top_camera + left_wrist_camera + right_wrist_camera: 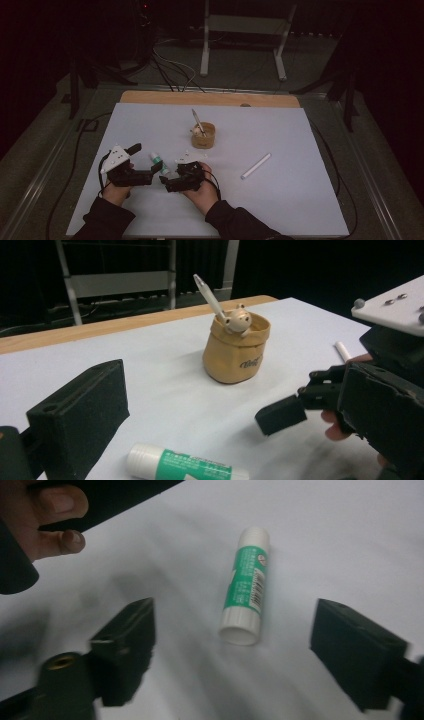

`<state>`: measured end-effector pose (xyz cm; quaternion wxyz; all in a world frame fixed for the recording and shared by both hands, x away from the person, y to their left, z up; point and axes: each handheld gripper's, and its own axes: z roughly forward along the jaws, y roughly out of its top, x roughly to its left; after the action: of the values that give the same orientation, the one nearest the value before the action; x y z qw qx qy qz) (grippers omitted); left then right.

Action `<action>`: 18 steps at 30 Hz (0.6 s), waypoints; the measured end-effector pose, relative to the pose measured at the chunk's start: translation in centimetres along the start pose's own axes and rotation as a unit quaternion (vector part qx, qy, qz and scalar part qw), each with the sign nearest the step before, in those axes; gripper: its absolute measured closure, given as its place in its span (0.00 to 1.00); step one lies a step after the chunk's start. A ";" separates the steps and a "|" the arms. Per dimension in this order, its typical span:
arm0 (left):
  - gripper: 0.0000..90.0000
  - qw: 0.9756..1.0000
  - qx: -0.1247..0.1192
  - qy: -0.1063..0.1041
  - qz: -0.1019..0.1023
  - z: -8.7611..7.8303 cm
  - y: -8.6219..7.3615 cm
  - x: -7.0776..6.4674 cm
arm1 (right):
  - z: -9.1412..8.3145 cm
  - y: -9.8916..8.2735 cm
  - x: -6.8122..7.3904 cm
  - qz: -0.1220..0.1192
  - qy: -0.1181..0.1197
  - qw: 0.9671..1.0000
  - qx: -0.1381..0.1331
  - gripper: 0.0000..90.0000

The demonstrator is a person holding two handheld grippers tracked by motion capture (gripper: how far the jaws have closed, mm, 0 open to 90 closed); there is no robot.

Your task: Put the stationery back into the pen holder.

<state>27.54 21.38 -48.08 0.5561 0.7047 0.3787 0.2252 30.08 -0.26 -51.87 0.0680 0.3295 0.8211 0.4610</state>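
Framing the glue stick (246, 585) between spread jaws, the right gripper (240, 655) sat low over the sheet; nothing was between the pads yet, no contact with the tube. In the right gripper view the stick lay flat at centre frame, long axis running nearly bottom to top with a slight lean, its near white end toward the jaws. So the axis ran along the gripper's line of sight, and the jaws would close across the tube's width. In the high view the stick (159, 162) lay at lower centre-left, between both grippers and close to each. The left gripper (142, 172) also stood spread and held nothing; its left jaw appeared at lower left of the left gripper view, the stick (185, 467) at the bottom edge.

Tan fabric pot (236, 351), upper centre, upright, well apart: held a pen (209, 294) tilted up-left and a small bear figure (237, 319). White stick (255, 166) lay loose at right.
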 end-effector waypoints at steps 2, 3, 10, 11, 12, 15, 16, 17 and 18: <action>0.01 1.000 0.002 0.005 -0.003 0.0 -0.2 0.1 | 0.5 0.1 0.2 -0.006 -0.006 1.000 0.010 0.29; 0.01 1.000 0.001 0.008 -0.005 0.1 -0.2 0.2 | 0.8 0.2 0.3 -0.010 -0.009 1.000 0.014 0.29; 0.01 0.999 -0.007 0.037 -0.024 -0.2 -0.3 0.9 | 2.6 0.7 0.5 -0.022 -0.034 0.999 0.036 0.47; 0.01 0.999 -0.009 0.044 -0.026 -0.3 -0.3 1.0 | 2.8 0.7 0.5 -0.020 -0.035 0.998 0.038 0.48; 0.01 0.998 -0.009 0.051 -0.029 -0.4 -0.3 1.1 | 3.0 0.8 0.5 -0.024 -0.038 0.998 0.041 0.48; 0.01 0.997 -0.009 0.069 -0.038 -0.5 -0.3 1.4 | 3.5 0.8 0.5 -0.030 -0.054 0.997 0.049 0.50; 0.01 0.997 -0.010 0.072 -0.041 -0.5 -0.3 1.5 | 3.6 0.9 0.5 -0.031 -0.056 0.997 0.050 0.51; 0.01 0.996 -0.010 0.077 -0.043 -0.6 -0.3 1.6 | 3.8 0.9 0.5 -0.032 -0.059 0.996 0.053 0.51; 0.01 0.996 -0.012 0.080 -0.043 -0.6 -0.3 1.7 | 4.0 0.9 0.5 -0.034 -0.061 0.996 0.055 0.53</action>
<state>28.00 23.11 -48.35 0.5416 0.6608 0.4493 0.2611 31.76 3.24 -53.27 0.1154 0.3322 0.8504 0.3913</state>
